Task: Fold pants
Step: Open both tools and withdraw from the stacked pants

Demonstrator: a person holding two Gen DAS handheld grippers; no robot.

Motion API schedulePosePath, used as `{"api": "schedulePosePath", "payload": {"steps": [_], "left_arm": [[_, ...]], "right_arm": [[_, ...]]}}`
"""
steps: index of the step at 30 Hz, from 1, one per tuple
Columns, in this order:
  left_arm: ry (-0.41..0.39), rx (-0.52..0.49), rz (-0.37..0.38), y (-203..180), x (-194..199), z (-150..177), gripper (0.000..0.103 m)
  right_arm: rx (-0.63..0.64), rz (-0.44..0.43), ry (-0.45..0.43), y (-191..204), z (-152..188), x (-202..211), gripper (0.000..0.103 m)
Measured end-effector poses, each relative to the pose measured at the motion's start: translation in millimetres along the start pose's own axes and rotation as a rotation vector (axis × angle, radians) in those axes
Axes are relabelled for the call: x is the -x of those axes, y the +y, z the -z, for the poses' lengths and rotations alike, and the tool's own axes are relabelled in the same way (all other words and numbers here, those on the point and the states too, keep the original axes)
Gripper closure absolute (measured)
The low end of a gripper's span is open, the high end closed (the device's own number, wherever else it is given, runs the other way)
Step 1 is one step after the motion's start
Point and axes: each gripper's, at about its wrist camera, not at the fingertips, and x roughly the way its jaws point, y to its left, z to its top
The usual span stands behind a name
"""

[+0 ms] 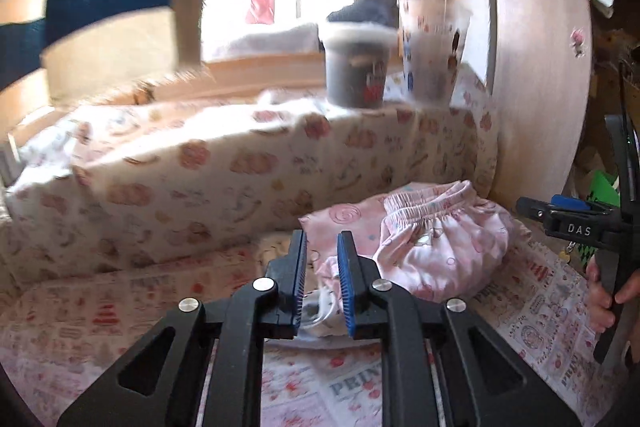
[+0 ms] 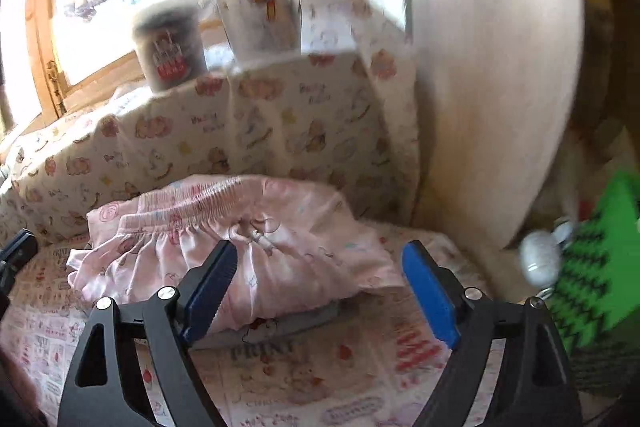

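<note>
A: Where are the pants (image 2: 224,243) found?

B: They are seen as a bunched pink heap on the printed cloth (image 2: 280,367) that covers the table, just before the cloth-draped ledge (image 2: 240,131). The elastic waistband (image 2: 200,211) lies uppermost, toward the ledge. 2 cups (image 2: 170,43) are stood on the ledge above, well apart from the heap.

A: How are the fingers held?

B: On the left gripper (image 1: 322,287) a narrow gap is kept between the 2 blue pads; a white cord and a pink edge are seen through that gap, but whether anything is pinched cannot be told. On the right gripper (image 2: 320,291) the fingers are spread wide and nothing is held; the left pad is seen against the front of the heap, though contact cannot be confirmed.

A: How is the fabric expected to handle?

B: It is judged thin, light and limp, perhaps slightly slick. No shape will be kept by it, so it will sag and slide when lifted.

A: Where should it be taken?

B: The gathered waistband is judged the firmest hold, 1 gripper at each end. A single layer should be avoided, since the heap would be dragged rather than opened.
</note>
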Motion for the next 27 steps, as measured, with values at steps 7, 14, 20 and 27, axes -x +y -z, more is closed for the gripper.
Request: {"api": "schedulePosePath", "payload": {"steps": [7,14,20,27], "left_arm": [[-0.102,0.016,-0.043,18,43,15,0.054],[-0.129,-0.001,0.005,16,52,39,0.005],[-0.144,-0.034,0.046,7,50,48,0.0],[-0.164,-0.016,0.046,7,48,55,0.0]], "right_arm": [[0.027,-0.112,-0.158,45,16,53,0.017],[0.082,-0.066,-0.291,84,52,75,0.002],[0.096,-0.058,-0.308,92,68,82,0.002],[0.105,-0.053,-0.307,92,74,79,0.002]]}}
